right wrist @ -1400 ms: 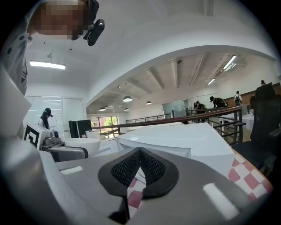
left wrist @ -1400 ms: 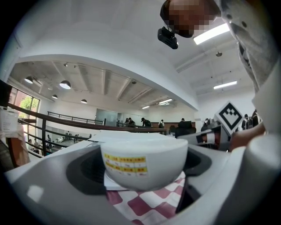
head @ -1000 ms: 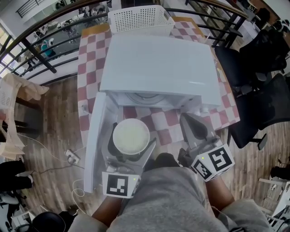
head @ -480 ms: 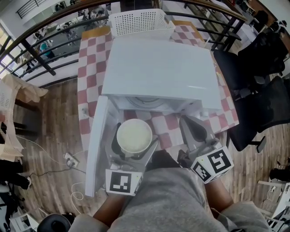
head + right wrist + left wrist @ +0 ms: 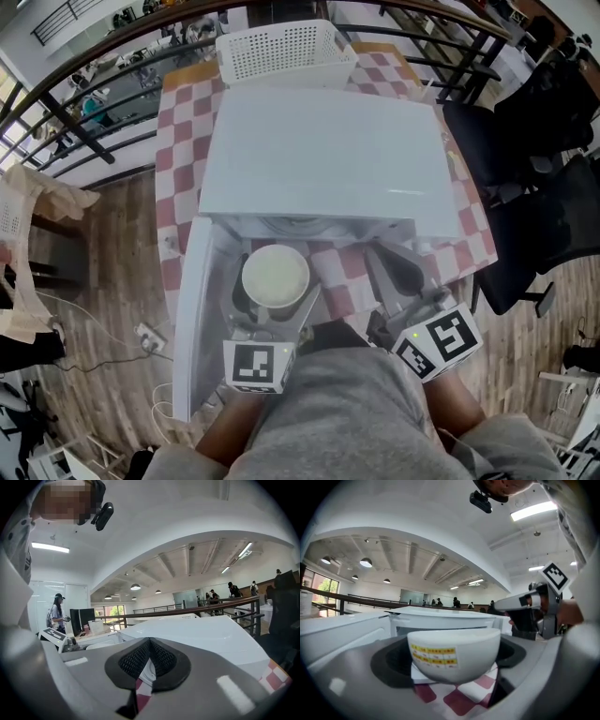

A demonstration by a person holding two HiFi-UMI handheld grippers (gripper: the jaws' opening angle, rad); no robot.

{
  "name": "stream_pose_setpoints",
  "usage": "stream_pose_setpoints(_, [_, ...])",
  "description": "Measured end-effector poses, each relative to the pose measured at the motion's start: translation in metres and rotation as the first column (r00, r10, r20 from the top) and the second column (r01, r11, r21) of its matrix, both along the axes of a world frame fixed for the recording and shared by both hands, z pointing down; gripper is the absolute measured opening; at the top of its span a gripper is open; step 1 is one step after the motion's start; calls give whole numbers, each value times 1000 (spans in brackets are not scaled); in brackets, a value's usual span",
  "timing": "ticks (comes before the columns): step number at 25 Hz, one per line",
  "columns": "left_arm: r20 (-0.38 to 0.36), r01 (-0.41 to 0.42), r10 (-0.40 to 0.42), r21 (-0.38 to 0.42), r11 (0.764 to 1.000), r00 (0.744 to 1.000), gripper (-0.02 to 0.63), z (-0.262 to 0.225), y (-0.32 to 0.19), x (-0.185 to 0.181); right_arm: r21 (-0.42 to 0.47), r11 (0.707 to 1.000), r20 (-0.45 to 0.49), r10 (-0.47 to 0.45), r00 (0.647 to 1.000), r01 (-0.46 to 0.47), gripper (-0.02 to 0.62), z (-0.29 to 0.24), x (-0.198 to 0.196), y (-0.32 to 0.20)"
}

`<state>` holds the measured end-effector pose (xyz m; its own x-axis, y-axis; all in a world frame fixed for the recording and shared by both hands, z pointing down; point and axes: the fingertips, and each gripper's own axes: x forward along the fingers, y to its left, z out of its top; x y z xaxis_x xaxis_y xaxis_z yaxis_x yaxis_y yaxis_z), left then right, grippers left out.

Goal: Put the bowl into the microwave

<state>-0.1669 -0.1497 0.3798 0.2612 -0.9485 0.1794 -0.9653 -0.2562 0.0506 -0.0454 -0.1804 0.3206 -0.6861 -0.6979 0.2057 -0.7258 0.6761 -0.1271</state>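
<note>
A white bowl [image 5: 275,276] with a yellow label [image 5: 433,656] hangs between the jaws of my left gripper [image 5: 274,294], which is shut on its sides. It sits just in front of the white microwave [image 5: 323,150], whose door [image 5: 190,319] swings open to the left. In the left gripper view the open cavity [image 5: 440,623] shows right behind the bowl. My right gripper [image 5: 382,255] is shut with nothing in it, to the right of the bowl near the microwave's front right corner. Its black pads [image 5: 140,660] meet in the right gripper view.
The microwave stands on a red-and-white checkered table [image 5: 178,141]. A white perforated basket [image 5: 286,42] sits behind it. Black office chairs [image 5: 544,187] stand to the right, and a dark railing [image 5: 84,103] runs along the far left.
The left gripper and the bowl have crept slightly forward toward the microwave opening. The right gripper has stayed almost still.
</note>
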Motion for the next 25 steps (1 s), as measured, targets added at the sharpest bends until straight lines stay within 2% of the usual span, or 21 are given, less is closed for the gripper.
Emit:
stream_pose_setpoints(8, [25, 14, -13, -46, 999, 1000, 505, 28, -36, 2, -10, 1000, -2, 4, 1000, -4, -2, 3, 12, -14])
stream_pose_setpoints(18, [108, -5, 20, -138, 990, 994, 505, 78, -80, 18, -32, 999, 12, 1, 1000, -1, -2, 7, 20, -25])
stream_pose_setpoints(25, [163, -3, 40, -220, 975, 986, 505, 118, -124, 21, -47, 999, 37, -22, 999, 24, -2, 8, 16, -30])
